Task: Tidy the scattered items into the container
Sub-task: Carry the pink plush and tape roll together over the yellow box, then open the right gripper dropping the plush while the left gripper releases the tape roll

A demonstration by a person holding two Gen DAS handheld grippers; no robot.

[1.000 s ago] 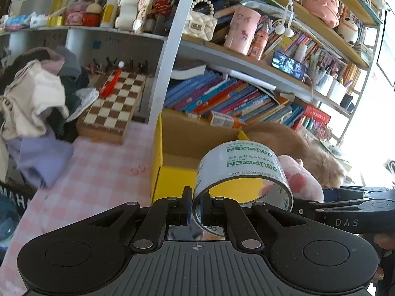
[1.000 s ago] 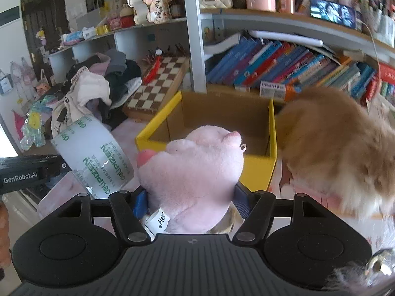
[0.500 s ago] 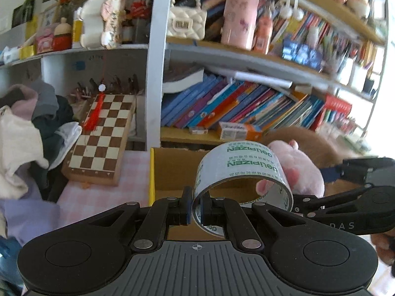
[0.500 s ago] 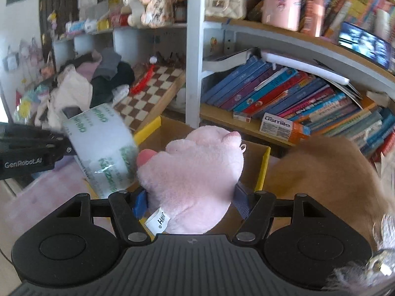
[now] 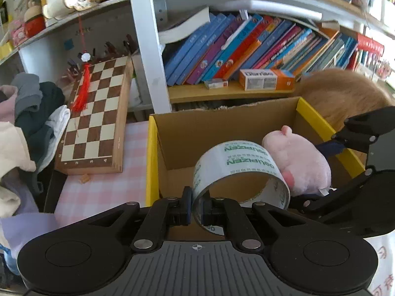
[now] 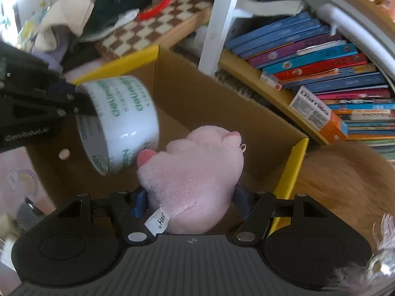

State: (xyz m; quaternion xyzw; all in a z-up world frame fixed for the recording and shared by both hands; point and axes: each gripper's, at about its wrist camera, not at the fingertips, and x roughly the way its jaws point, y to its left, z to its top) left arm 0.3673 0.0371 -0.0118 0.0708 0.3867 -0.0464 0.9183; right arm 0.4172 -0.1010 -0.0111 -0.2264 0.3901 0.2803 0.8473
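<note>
With both loads crowded over the cardboard box, left gripper pinching tape roll, right gripper clamping pink plush at its 3 o'clock: simultaneous release risks collision, plush snagging the rim.

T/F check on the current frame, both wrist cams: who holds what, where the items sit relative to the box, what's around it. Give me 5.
1. The left gripper is shut on the tape roll. True.
2. The right gripper is open and holds nothing. False: it is clamped on the pink plush toy.
3. Both held items are over the open cardboard box. True.
4. The chessboard lies inside the box. False: it rests outside, to the box's left, on the pink checked cloth.
5. The tape roll lies flat on the box floor. False: it is held up in the gripper, its hole facing sideways.
</note>
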